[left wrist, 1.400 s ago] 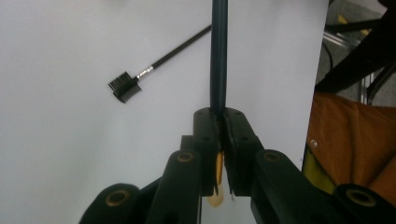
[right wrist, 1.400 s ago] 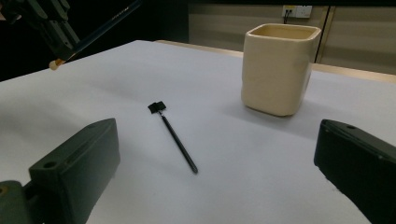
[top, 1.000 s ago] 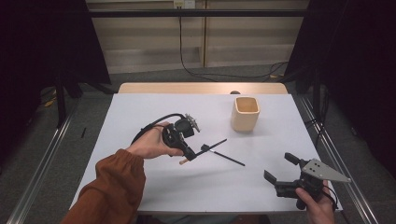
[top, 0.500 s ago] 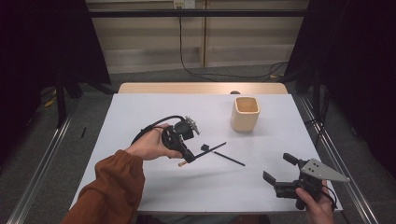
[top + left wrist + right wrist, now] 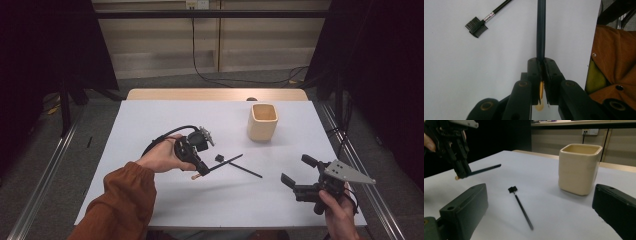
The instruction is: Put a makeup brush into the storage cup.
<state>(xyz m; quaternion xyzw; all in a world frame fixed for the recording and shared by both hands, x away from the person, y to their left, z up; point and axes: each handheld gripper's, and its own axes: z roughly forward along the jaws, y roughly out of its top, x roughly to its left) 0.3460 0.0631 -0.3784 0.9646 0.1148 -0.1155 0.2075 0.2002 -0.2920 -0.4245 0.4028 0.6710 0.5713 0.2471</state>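
Observation:
My left gripper point(image 5: 201, 170) hovers over the middle of the white table point(image 5: 150, 125), shut on a thin dark pencil-like stick point(image 5: 226, 162) with a tan end. In the left gripper view the stick point(image 5: 540, 30) runs straight out from between the closed jaws of the left gripper point(image 5: 541, 62). A small black comb brush point(image 5: 242, 168) lies flat on the table just beyond it, with its head point(image 5: 477, 24) toward the left gripper. My right gripper point(image 5: 296, 169) is held low at the front right, open with nothing between its fingers. It faces the brush point(image 5: 522, 210) and the left gripper point(image 5: 461, 171).
A cream square cup point(image 5: 262, 121) stands upright at the back right of the table, beyond the brush; in the right gripper view the cup point(image 5: 579, 168) is to the right. An orange sleeve point(image 5: 120, 205) comes in from the lower left.
The right gripper has shifted slightly away from the front edge. The left gripper holds its stick in the same place.

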